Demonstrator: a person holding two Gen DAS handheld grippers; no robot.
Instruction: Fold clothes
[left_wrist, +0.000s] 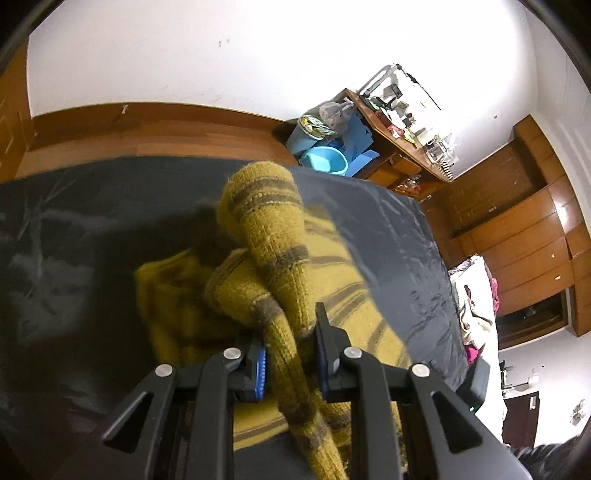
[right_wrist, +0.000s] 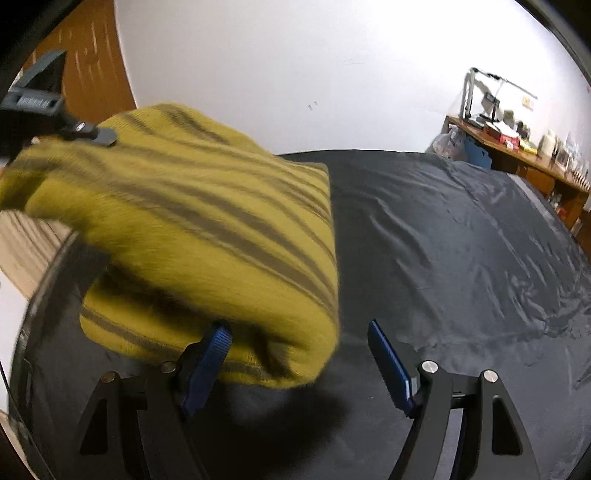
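Left gripper (left_wrist: 290, 350) was clenched on a sleeve (left_wrist: 284, 354) of the mustard striped sweater (right_wrist: 207, 236), lifting part of it off the dark sheet (right_wrist: 461, 240). Sweater sat nr the sheet's left edge. Right gripper (right_wrist: 299, 354) gaped wide, empty, w/ the hem just beside its left pad.

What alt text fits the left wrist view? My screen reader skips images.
The left tool pinches a sleeve of a mustard-yellow sweater with brown stripes, the rest bunched on a dark sheet. Behind are a white wall, a wooden desk and blue tubs.
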